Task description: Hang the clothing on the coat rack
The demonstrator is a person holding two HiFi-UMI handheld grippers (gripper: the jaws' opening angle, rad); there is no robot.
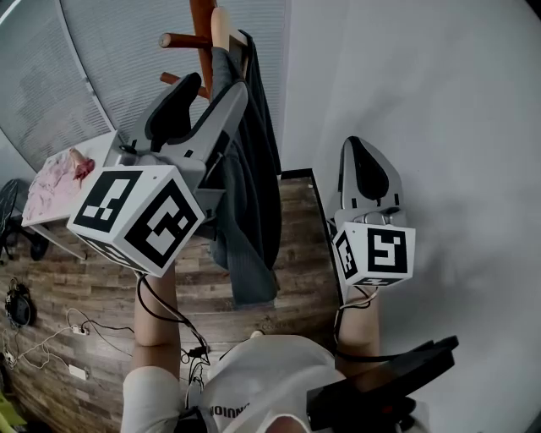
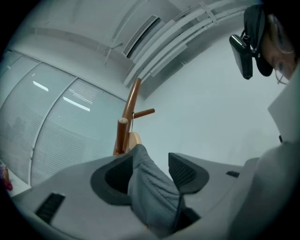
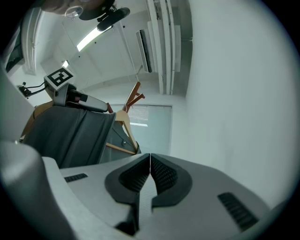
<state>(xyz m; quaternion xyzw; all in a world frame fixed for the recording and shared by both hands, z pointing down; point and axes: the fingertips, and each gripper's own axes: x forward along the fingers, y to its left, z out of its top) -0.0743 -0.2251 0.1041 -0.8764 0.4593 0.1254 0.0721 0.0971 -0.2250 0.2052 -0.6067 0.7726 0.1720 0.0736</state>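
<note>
A grey garment (image 1: pixel 249 194) hangs on a wooden hanger (image 1: pixel 221 25) beside the brown coat rack (image 1: pixel 201 34). My left gripper (image 1: pixel 211 84) reaches up to the garment's top. In the left gripper view my left gripper (image 2: pixel 149 157) is shut on a cloth-covered shoulder of the garment (image 2: pixel 150 183). The hanger's bare end (image 2: pixel 135 139) sticks out past the jaws, and the rack's pole and pegs (image 2: pixel 132 101) stand just beyond. My right gripper (image 1: pixel 353 139) is shut and empty by the white wall. From the right gripper (image 3: pixel 150 157) the garment (image 3: pixel 70 136) and hanger (image 3: pixel 125 123) show at the left.
A white table (image 1: pixel 97 150) with pink cloth (image 1: pixel 51 182) stands at the left. Cables (image 1: pixel 51 338) lie on the wood floor (image 1: pixel 110 287). A white wall (image 1: pixel 456 101) closes the right side and blinds (image 1: pixel 101 51) the back.
</note>
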